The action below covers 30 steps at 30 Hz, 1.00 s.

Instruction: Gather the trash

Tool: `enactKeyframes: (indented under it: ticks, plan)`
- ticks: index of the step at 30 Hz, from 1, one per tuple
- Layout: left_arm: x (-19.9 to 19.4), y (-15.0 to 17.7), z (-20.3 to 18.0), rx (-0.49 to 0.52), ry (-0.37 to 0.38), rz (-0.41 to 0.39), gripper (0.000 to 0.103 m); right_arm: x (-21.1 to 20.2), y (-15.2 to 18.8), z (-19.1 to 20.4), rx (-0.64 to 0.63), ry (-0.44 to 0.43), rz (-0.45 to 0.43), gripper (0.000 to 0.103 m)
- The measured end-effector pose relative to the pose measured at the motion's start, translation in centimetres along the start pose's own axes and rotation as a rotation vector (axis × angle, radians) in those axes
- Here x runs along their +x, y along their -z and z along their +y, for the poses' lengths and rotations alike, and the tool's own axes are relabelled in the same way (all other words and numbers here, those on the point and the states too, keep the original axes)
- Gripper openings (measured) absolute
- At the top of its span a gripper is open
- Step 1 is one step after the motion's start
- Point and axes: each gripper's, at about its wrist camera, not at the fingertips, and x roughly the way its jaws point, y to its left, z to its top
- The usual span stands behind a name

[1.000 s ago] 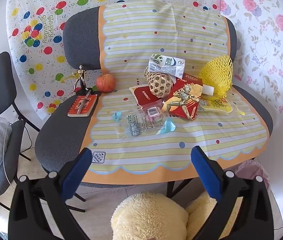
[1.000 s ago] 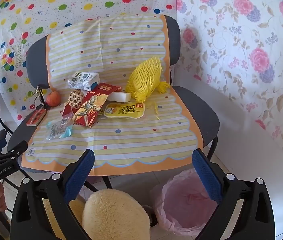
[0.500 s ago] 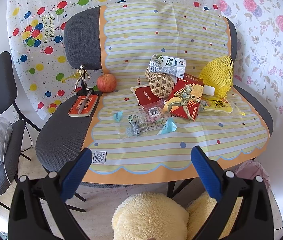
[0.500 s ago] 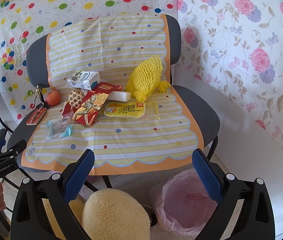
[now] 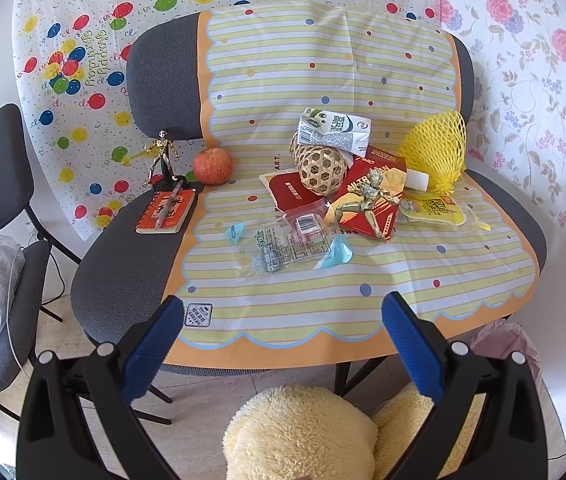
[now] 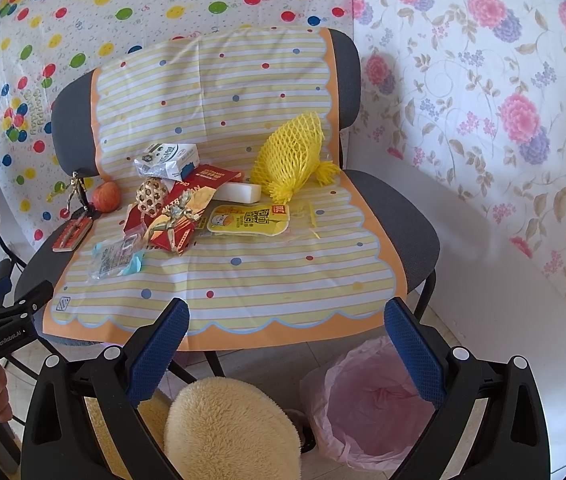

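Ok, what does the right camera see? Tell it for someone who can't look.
Open blue-tipped right tongs hover before a grey seat under a striped yellow cloth strewn with a yellow foam net, milk carton, wrappers and toys. A pink-lined bin waits on the floor below.

Matt grey fabric chair (image 5: pixel 123 264) w/ smooth plastic striped cover (image 5: pixel 323 292); yellow foam net (image 6: pixel 291 156); glossy clear wrapper (image 5: pixel 287 246); woven rattan ball (image 5: pixel 320 170) ahead of jaws.
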Motion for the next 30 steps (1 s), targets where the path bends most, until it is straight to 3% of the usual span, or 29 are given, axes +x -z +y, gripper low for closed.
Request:
enactKeyframes:
  ticks: [20,24,30]
  plan:
    - [0.8,0.4,-0.1,0.007,-0.005,0.015,0.096,0.6,0.3,0.0,-0.029,0.02,0.04,0.097]
    - [1.2,0.5,0.1,0.014,-0.016,0.026,0.096,1.4,0.4,0.2,-0.014,0.002,0.001,0.097]
    - [2.5,0.5,1.3,-0.001,-0.018,0.047,0.096,3.1,-0.1,1.1,-0.09,0.021,-0.006,0.097]
